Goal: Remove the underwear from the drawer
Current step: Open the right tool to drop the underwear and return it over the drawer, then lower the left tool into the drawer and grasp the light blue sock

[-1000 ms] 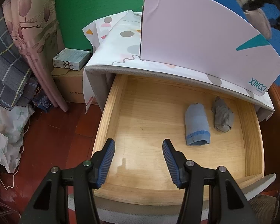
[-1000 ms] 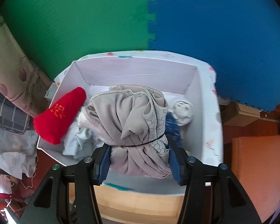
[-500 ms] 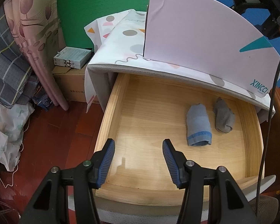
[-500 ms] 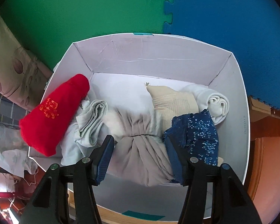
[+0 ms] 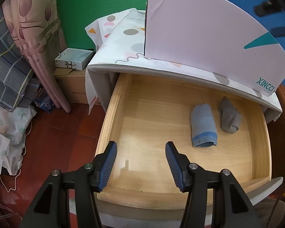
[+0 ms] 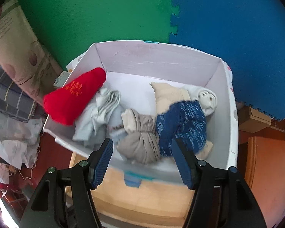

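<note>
The wooden drawer (image 5: 112,114) stands pulled open in the left wrist view. Two rolled pieces of underwear lie at its right: a blue-grey roll (image 5: 203,128) and a darker grey roll (image 5: 229,118). My left gripper (image 5: 141,149) is open and empty above the drawer's front left. My right gripper (image 6: 141,148) is open and empty above the near edge of a white box (image 6: 157,58). A beige bundle (image 6: 142,142) lies in the box below it, beside a dark blue patterned piece (image 6: 182,121), a red roll (image 6: 74,104) and pale grey pieces (image 6: 98,117).
The white box (image 5: 203,30) stands on the cloth-covered cabinet top (image 5: 123,43) above the drawer. A cardboard carton (image 5: 72,87) with a small box (image 5: 72,58) on it, curtains (image 5: 34,43) and piled fabric stand at the left. Green and blue foam mats (image 6: 228,19) cover the wall.
My right gripper let go of the beige bundle, which dropped into the white box, and drew back above the box's near edge. My left gripper shifted only slightly.
</note>
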A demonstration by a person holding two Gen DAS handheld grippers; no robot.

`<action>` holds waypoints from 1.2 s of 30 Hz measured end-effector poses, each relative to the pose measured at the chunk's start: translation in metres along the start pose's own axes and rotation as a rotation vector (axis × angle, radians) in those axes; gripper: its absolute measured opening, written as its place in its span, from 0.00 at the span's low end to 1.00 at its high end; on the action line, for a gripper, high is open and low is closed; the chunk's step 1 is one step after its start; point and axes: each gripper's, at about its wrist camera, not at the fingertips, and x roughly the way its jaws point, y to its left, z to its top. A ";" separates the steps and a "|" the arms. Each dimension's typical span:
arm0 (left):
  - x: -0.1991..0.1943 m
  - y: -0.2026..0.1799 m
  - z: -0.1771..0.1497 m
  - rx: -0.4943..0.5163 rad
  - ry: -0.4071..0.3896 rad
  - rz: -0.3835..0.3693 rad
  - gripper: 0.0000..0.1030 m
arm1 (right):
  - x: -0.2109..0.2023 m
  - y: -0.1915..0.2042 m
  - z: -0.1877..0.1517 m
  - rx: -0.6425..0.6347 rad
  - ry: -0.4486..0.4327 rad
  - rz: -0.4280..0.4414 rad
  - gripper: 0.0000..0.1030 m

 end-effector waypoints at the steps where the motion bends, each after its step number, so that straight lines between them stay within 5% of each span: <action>1: 0.000 0.000 0.000 0.002 0.001 0.001 0.53 | -0.005 -0.002 -0.007 -0.004 -0.005 0.001 0.60; 12: 0.001 -0.009 -0.002 0.036 0.008 0.038 0.53 | -0.011 -0.029 -0.082 -0.034 0.032 -0.012 0.60; 25: 0.003 -0.019 -0.003 0.063 0.021 0.061 0.53 | 0.086 -0.062 -0.160 0.059 0.159 -0.016 0.60; 36: 0.011 -0.026 -0.001 0.078 0.059 0.062 0.53 | 0.133 -0.086 -0.191 0.136 0.266 -0.008 0.60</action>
